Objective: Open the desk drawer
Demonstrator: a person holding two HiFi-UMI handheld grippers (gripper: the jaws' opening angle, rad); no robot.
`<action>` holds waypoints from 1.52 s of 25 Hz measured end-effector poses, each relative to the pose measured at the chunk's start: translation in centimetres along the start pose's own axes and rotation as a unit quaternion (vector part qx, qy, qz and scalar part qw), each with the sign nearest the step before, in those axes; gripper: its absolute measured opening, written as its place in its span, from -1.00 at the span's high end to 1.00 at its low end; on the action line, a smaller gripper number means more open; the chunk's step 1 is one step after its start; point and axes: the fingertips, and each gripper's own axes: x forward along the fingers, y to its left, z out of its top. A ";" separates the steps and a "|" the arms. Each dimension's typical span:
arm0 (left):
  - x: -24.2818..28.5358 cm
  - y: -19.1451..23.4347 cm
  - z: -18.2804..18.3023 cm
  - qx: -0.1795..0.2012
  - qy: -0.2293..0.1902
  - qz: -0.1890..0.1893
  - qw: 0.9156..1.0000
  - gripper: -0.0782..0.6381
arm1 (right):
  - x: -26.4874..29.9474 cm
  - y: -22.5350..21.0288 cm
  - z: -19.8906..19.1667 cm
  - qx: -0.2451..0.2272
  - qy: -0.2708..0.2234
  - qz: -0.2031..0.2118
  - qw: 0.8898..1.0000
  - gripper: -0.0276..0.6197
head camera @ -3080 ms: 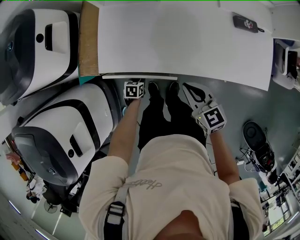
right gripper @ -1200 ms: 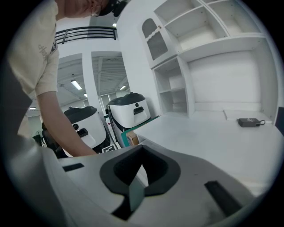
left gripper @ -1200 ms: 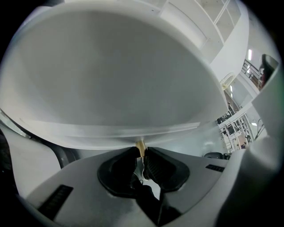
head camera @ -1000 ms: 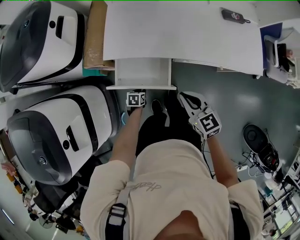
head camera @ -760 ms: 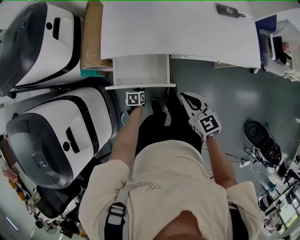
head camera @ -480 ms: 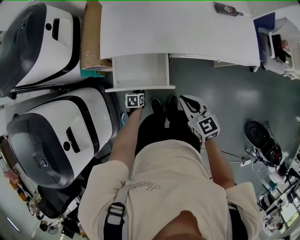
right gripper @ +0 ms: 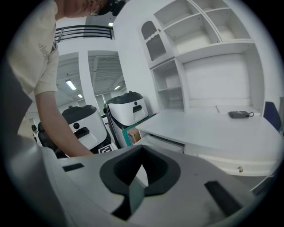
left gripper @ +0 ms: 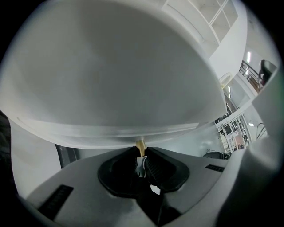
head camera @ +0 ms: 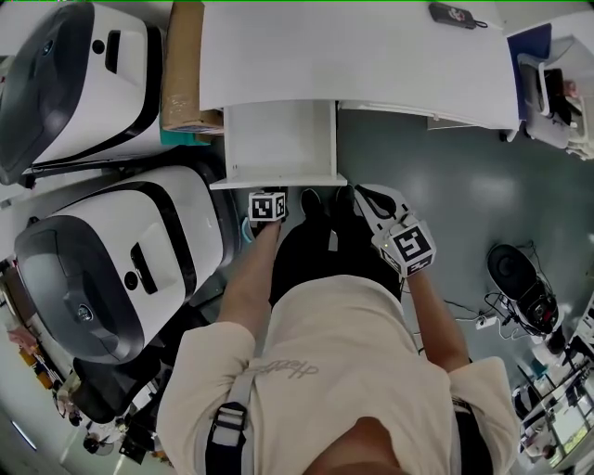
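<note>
The white desk (head camera: 371,56) has its left drawer (head camera: 278,139) pulled well out, and the inside shows bare and white. My left gripper (head camera: 272,195) sits just under the drawer's front panel (head camera: 278,181). In the left gripper view that gripper (left gripper: 140,150) is shut on the small brass knob (left gripper: 140,145), with the drawer front (left gripper: 111,88) filling the view above. My right gripper (head camera: 371,200) hangs to the right of the drawer, away from it. In the right gripper view its jaws (right gripper: 141,153) are shut and hold nothing.
Two large white-and-black robot bodies (head camera: 111,250) (head camera: 65,74) stand to the left of the drawer, beside a cardboard box (head camera: 183,70). A black device (head camera: 455,15) lies on the desk. A second drawer knob (right gripper: 240,169) shows at the right. Cables and a round base (head camera: 515,278) lie on the floor.
The drawer was shut 3.1 s ago and now stands open. Over the last second it came further out, with my left gripper drawing back on the knob. The right gripper barely moved.
</note>
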 end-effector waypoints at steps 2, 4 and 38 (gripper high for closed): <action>0.1 -0.1 -0.7 0.000 0.003 0.001 1.000 0.57 | 0.0 0.1 -0.1 -0.002 0.002 0.003 1.000 0.91; 0.2 0.0 -1.4 -0.005 0.002 0.002 1.000 0.57 | -0.1 0.4 -0.2 -0.004 0.003 0.006 1.000 0.91; -7.3 -4.1 0.0 0.047 -0.106 0.033 0.993 0.57 | -4.0 2.3 -1.9 -0.031 0.010 0.048 0.998 0.91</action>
